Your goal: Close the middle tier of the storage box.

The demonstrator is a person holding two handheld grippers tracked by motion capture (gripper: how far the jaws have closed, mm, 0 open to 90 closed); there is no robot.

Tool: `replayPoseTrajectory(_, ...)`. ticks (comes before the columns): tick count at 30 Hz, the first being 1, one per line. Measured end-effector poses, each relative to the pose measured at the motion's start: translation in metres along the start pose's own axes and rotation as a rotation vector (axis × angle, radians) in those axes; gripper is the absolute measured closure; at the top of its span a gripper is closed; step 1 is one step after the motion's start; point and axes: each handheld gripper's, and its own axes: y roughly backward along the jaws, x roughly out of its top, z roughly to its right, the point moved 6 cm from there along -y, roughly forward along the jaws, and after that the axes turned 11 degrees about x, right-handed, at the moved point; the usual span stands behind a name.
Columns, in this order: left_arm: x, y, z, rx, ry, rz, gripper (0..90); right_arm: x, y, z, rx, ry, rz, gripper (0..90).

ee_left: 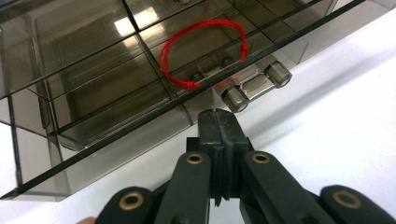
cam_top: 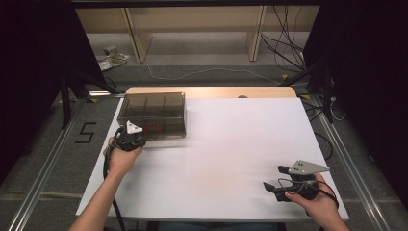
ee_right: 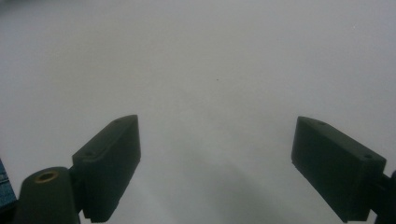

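The smoked clear box point(cam_top: 152, 113) sits at the far left of the white desk point(cam_top: 231, 144), a red string loop point(ee_left: 201, 51) inside one compartment. The left tongs point(ee_left: 219, 122), pressed together on nothing, point at the box's near front, just beside its latch point(ee_left: 256, 86). The left forearm reaches forward from the near edge. The right tongs point(ee_right: 215, 163) rest spread wide at the near right, well apart from the box.
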Motion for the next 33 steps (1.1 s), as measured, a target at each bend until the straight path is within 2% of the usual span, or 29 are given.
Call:
replayPoseTrajectory(15, 0.0039, -0.0022, -0.0022, 0.007, -0.007, -0.003, 89.9, -0.0004, 0.0005, 0.0009, -0.004, -0.006, -0.001, 16.3)
replayPoseTrajectory(33, 0.0079, -0.0051, -0.0044, 0.011, 0.011, -0.001, 89.9, 0.0002, -0.001, 0.0004, -0.001, -0.008, 0.001, 16.3)
